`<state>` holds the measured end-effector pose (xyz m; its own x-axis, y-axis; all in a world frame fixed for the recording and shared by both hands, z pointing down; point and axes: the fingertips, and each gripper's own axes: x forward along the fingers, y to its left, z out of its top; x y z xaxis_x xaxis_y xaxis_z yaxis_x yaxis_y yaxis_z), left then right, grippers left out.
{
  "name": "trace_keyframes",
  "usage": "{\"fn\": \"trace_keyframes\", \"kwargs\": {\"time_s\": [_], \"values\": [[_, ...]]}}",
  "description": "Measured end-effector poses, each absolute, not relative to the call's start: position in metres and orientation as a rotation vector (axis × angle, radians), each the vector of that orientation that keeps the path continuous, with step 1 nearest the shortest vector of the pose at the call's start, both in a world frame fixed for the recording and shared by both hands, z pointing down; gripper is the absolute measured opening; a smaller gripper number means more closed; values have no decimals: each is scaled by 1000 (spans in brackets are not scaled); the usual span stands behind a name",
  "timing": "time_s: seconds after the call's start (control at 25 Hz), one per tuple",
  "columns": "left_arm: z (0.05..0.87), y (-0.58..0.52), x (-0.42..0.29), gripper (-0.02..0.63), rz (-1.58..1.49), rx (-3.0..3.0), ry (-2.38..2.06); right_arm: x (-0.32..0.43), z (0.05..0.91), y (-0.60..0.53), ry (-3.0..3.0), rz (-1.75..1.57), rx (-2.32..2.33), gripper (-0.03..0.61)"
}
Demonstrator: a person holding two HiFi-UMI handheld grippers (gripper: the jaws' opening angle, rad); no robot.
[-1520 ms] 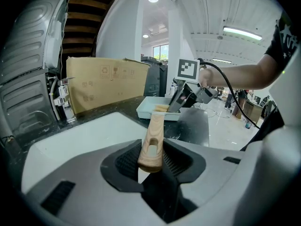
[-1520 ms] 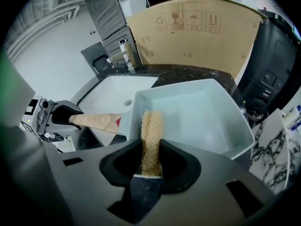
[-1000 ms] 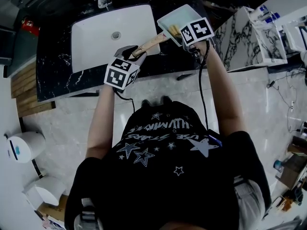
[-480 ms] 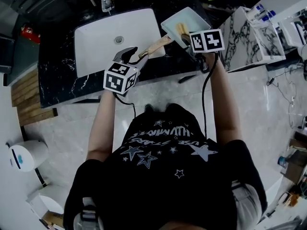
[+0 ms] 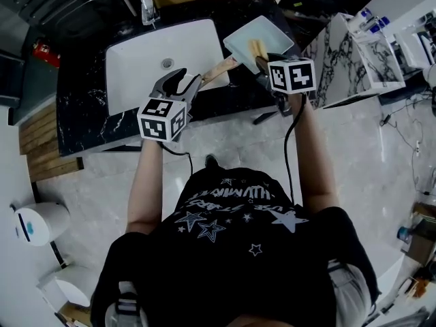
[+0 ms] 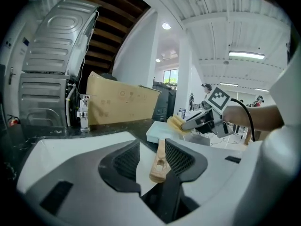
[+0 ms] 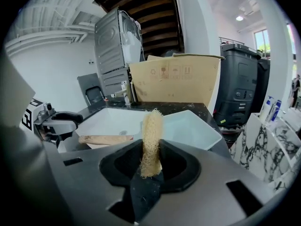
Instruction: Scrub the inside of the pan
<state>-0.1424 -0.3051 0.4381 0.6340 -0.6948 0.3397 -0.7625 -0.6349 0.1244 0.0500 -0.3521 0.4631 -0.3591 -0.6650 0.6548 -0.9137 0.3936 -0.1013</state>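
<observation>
Pan (image 5: 274, 31) beside sink (image 5: 139, 67), faucet (image 5: 144, 5) behind

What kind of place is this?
Likely a staged wash station in a large hall, not a home: a white sink and tap in a black counter, a cardboard box behind them, strip lights overhead.

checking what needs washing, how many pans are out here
1: a pale square pan on the dark counter right of the sink, its wooden handle reaching over the sink's edge. No others show.
</observation>
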Motion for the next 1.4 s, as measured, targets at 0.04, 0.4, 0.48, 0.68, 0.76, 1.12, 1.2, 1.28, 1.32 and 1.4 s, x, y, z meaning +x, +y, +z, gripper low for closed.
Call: {"fn": "trace_keyframes", "kwargs": {"time_s": [0.04, 0.4, 0.48, 0.68, 0.76, 1.12, 1.2, 1.28, 1.32, 1.4], "values": [[435, -304, -140, 172, 371, 2602, -1191, 53, 462, -349, -2141, 628, 1348, 109], [421, -284, -111, 37, 346, 2573, -1308, 79, 447, -318, -2213, 586, 1364, 106], [421, -276, -104, 21, 351, 2566, -1322, 81, 445, -309, -2236, 579, 1358, 106], [420, -256, -90, 14, 360, 2551, -1357, 82, 446, -283, -2272, 560, 1290, 106], [419, -247, -87, 12, 352, 2539, -1377, 81, 448, -271, -2280, 550, 1256, 106], [418, -201, -68, 8, 365, 2512, -1436, 90, 451, -221, -2316, 516, 1167, 105], [419, -188, -64, 8, 370, 2503, -1446, 96, 452, -209, -2319, 521, 1162, 106], [422, -176, -59, 8, 381, 2497, -1453, 101, 453, -197, -2323, 524, 1159, 104], [423, -170, -57, 8, 389, 2494, -1457, 104, 453, -192, -2327, 524, 1156, 104], [427, -158, -54, 8, 407, 2486, -1464, 107, 454, -180, -2335, 529, 1147, 105]]}}
